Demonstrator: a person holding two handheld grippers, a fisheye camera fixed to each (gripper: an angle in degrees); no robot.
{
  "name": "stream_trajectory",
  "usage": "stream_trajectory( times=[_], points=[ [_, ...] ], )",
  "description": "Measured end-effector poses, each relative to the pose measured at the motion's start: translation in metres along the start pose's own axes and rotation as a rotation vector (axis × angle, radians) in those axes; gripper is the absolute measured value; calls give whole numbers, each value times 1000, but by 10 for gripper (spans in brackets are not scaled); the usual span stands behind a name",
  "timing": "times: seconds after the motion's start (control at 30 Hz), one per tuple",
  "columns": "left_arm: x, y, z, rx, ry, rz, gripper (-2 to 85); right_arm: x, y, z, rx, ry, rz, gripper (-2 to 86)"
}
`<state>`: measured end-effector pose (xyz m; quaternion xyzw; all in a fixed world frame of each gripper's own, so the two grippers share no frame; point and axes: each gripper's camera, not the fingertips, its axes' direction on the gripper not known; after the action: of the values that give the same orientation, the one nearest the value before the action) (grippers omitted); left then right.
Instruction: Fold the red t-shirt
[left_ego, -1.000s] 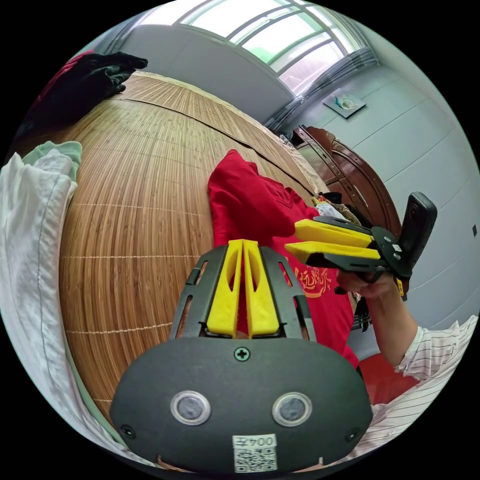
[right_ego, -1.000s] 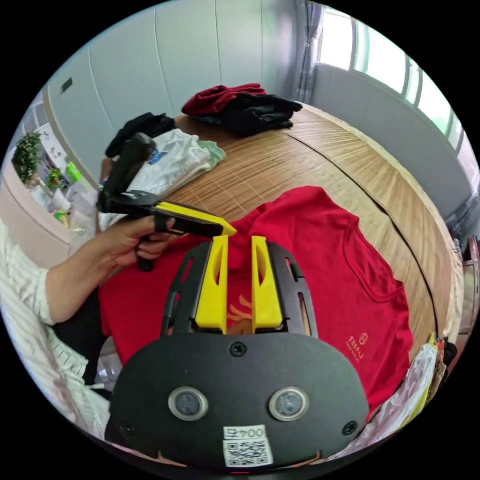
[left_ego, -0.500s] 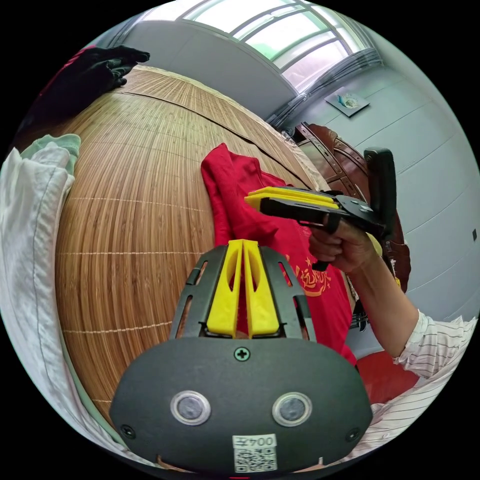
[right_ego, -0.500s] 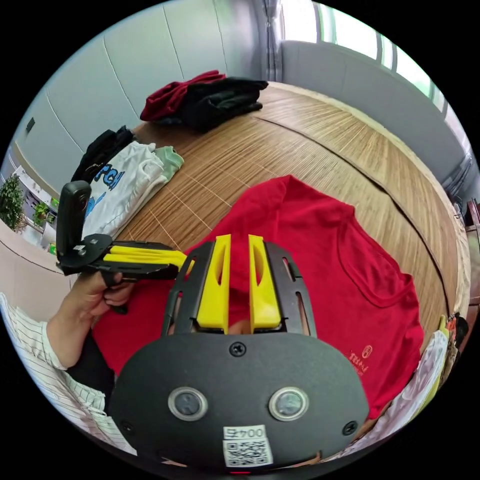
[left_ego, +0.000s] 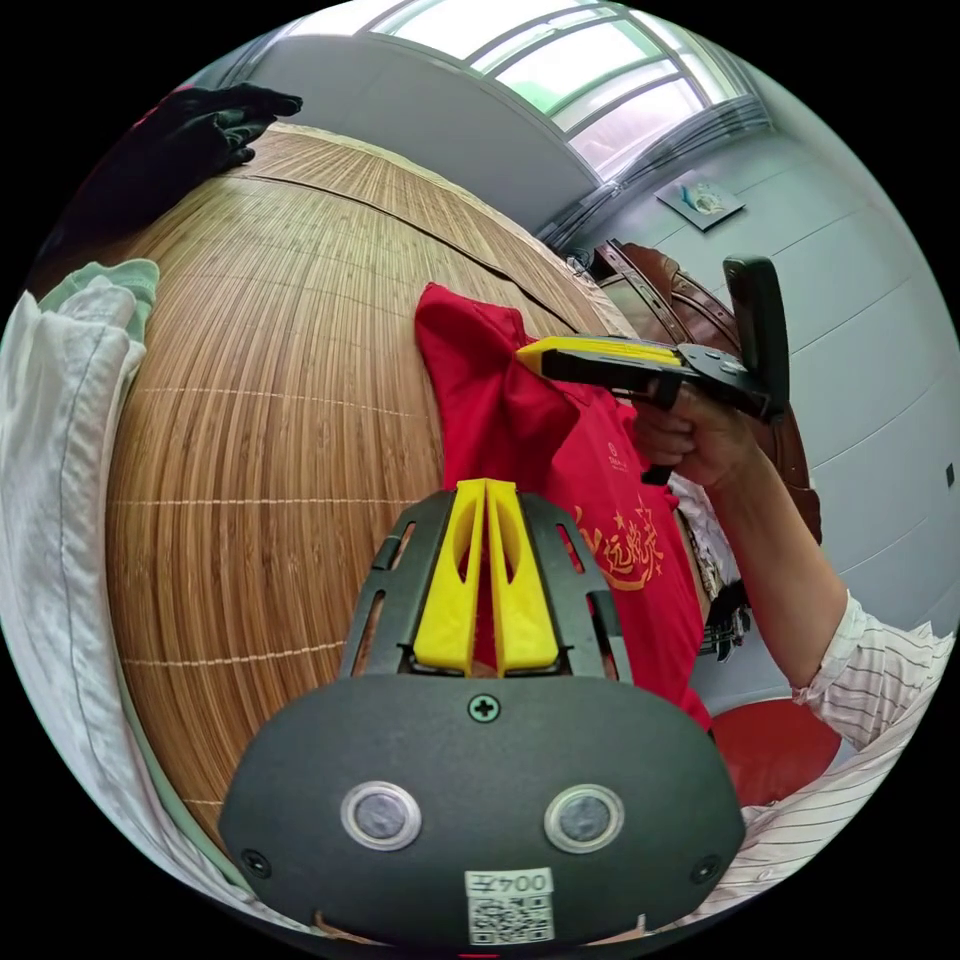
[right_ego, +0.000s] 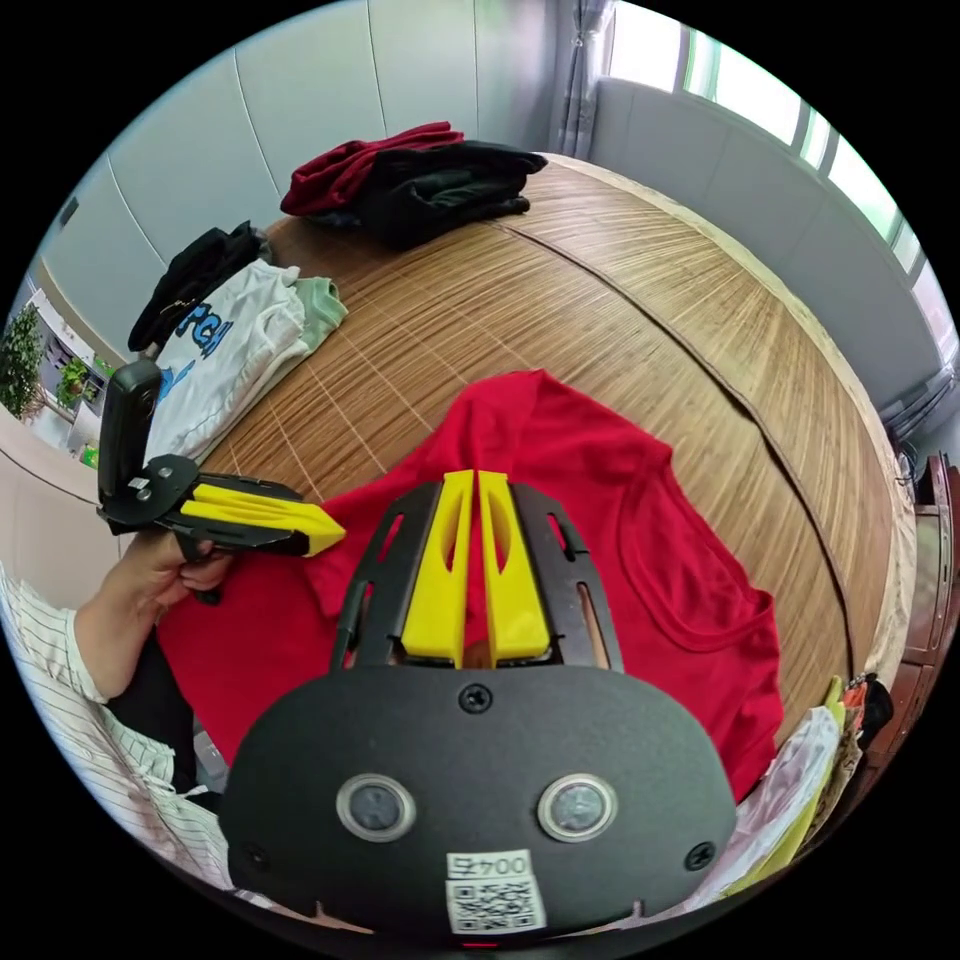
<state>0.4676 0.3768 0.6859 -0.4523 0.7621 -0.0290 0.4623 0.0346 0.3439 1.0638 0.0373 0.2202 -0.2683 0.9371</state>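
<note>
**Both grippers closed on the red t-shirt, on the bamboo mat**

Here the red t-shirt (right_ego: 640, 560) lies on the bamboo mat (right_ego: 600, 290), near the mat's edge that is closest to the person. Its neck opening is towards the side of the mat where a wooden bed frame (left_ego: 690, 320) stands.

In the left gripper view, the left gripper (left_ego: 486, 492) has its two yellow jaws pressed together, and red cloth shows in the thin gap between them. So it is pinching the t-shirt at the side with the yellow print. In the right gripper view this same gripper (right_ego: 330, 528) comes in from the side, held by a hand (right_ego: 165, 575), with its tip at a fold of the red cloth.

The right gripper (right_ego: 476, 482) has its jaws almost together, with red cloth between them as well. In the left gripper view, it (left_ego: 528, 355) is held by the other hand (left_ego: 690, 435) and its closed tip bites a bunch of the t-shirt, which rises from the mat in a small peak.

Far from the t-shirt, on the other side of the mat, a white shirt with blue print (right_ego: 230, 350) lies over a pale green one. Beside it there is a dark garment, and further along the mat a pile of dark red and black clothes (right_ego: 420, 180).
</note>
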Motion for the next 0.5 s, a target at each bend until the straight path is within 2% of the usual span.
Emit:
stream_trajectory(
  times=[0.13,0.3,0.43,0.5],
  points=[
    [2,-1,3,-7,-1,-3,1,42,-12,-7,-47,32,6,7],
    [4,-3,6,-12,4,-10,1,102,-13,12,-103,102,210,23],
    [9,-3,8,-17,8,-6,1,116,7,-8,33,103,333,3],
    [19,-3,4,-14,-4,38,1,102,15,-19,101,31,288,-2]
  ],
)
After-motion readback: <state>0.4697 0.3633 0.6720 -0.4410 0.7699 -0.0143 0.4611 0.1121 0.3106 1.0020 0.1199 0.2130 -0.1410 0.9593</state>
